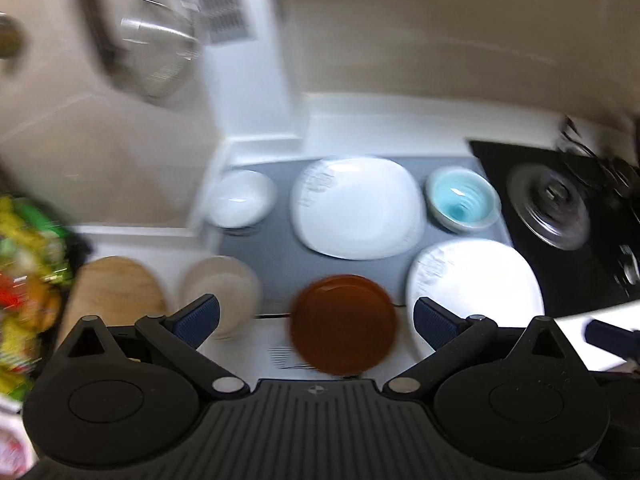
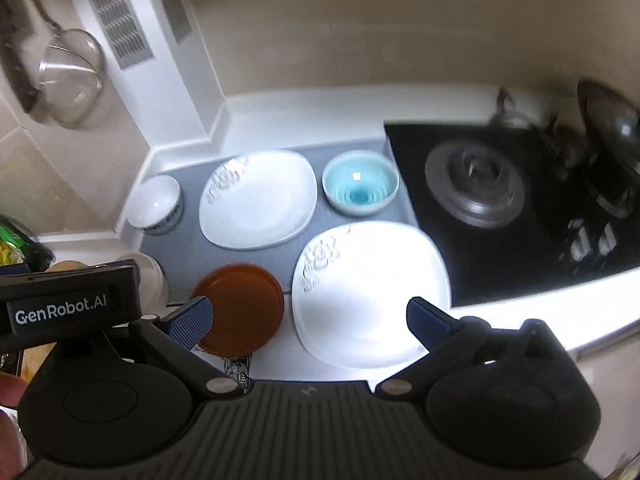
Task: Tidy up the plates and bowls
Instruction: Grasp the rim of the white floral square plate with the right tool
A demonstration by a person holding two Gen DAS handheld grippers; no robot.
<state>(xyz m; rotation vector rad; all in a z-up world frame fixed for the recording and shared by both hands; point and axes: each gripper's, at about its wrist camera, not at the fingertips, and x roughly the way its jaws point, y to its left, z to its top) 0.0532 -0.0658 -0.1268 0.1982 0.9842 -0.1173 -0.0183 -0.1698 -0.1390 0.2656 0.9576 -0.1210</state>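
Observation:
On a grey mat (image 1: 276, 256) lie two white square plates, one at the back (image 1: 356, 208) (image 2: 258, 198) and one at the front right (image 1: 474, 284) (image 2: 370, 294). A small brown plate (image 1: 344, 324) (image 2: 240, 308), a white bowl (image 1: 240, 204) (image 2: 154, 204), a turquoise bowl (image 1: 462, 200) (image 2: 360, 188) and a beige bowl (image 1: 220, 292) are also there. My left gripper (image 1: 316, 320) is open and empty above the brown plate. My right gripper (image 2: 310, 320) is open and empty above the front white plate.
A black gas hob (image 1: 560, 220) (image 2: 500, 208) lies to the right, with a pot lid (image 2: 612, 128) behind it. A metal strainer (image 1: 160, 44) (image 2: 72, 76) hangs on the left wall. A wooden board (image 1: 116, 292) and colourful packets (image 1: 28, 280) are at the left.

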